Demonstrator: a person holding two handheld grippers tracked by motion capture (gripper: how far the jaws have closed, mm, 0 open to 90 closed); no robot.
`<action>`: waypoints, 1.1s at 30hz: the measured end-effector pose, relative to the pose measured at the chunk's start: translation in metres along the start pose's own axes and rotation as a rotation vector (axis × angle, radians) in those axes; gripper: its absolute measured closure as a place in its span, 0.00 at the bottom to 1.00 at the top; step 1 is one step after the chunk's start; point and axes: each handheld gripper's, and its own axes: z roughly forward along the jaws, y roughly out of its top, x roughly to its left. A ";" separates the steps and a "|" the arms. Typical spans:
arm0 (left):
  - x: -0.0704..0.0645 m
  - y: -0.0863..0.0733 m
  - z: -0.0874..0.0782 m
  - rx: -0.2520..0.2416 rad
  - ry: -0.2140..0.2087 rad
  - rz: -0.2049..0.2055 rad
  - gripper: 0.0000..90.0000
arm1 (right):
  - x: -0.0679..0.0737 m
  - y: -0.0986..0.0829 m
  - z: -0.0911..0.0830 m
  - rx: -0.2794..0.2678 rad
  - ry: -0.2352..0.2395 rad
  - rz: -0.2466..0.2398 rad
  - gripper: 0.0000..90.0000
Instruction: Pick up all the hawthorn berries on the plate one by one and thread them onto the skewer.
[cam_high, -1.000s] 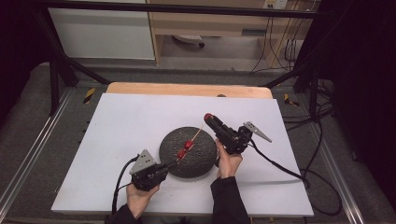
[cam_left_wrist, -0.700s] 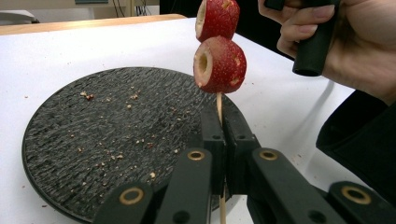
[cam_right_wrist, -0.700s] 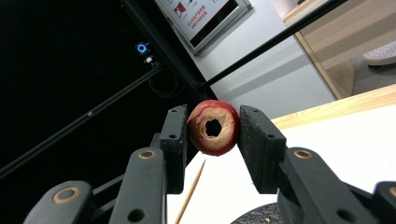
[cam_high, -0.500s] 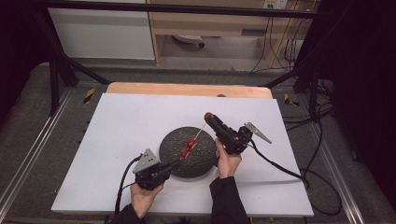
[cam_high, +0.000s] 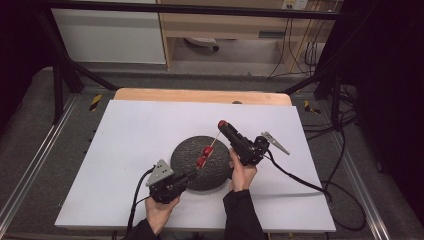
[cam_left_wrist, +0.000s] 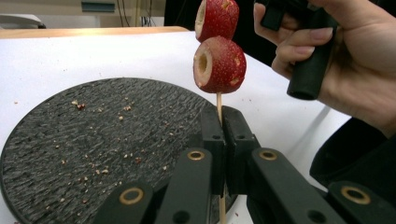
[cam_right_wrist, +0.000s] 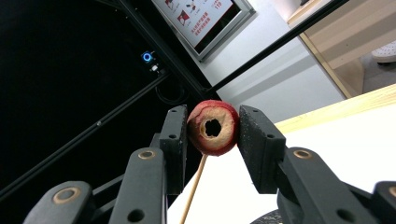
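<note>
Left gripper (cam_left_wrist: 219, 135) low at the near edge of the dark round slate plate (cam_left_wrist: 70, 154), jaws pressed together on the bottom end of a thin wooden skewer (cam_left_wrist: 218, 100). Skewer rises straight out from between the black fingers (cam_left_wrist: 211, 140) and tilts up and away toward the other gripper. Two cored red hawthorn fruits (cam_left_wrist: 219, 65) threaded on it just above the fingertips, one right over the other, touching; the upper one (cam_left_wrist: 217, 16) is cut off by the top edge of the left gripper view. Crumbs scattered on the plate to the left of the fingers.

In the high view the left gripper (cam_high: 192, 175) sits at the plate's (cam_high: 187, 152) near-left rim, skewer (cam_high: 214, 141) running diagonally up-right over the plate, the two fruits (cam_high: 204, 156) mid-stick.

Right gripper (cam_right_wrist: 212, 133) holds a third cored hawthorn fruit (cam_right_wrist: 212, 127) between its two pads (cam_right_wrist: 176, 135), hole facing the camera. Left pad touches the fruit; right pad looks just at its skin, so clamped lightly on it. Skewer tip (cam_right_wrist: 196, 186) shows just below this fruit, slanting down-left between the fingers; cannot tell whether the tip is already in the hole. In the high view the right gripper (cam_high: 223, 125) is raised beyond the plate's far-right edge, red fruit (cam_high: 222, 123) at its tip, on the upper end of the skewer line.

White table (cam_high: 125, 130) under everything; both hands wrap the gripper handles, right hand (cam_left_wrist: 336, 70) close beside the left fingers.
</note>
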 end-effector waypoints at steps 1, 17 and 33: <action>-0.001 0.000 0.001 -0.006 0.004 -0.005 0.98 | 0.000 0.000 0.000 -0.002 0.001 0.007 0.71; -0.010 0.003 0.013 -0.039 0.037 -0.041 0.98 | 0.001 -0.005 0.000 -0.015 0.005 0.031 0.71; -0.019 0.001 0.016 -0.080 0.087 -0.054 0.98 | -0.001 -0.009 0.003 -0.020 -0.015 0.098 0.72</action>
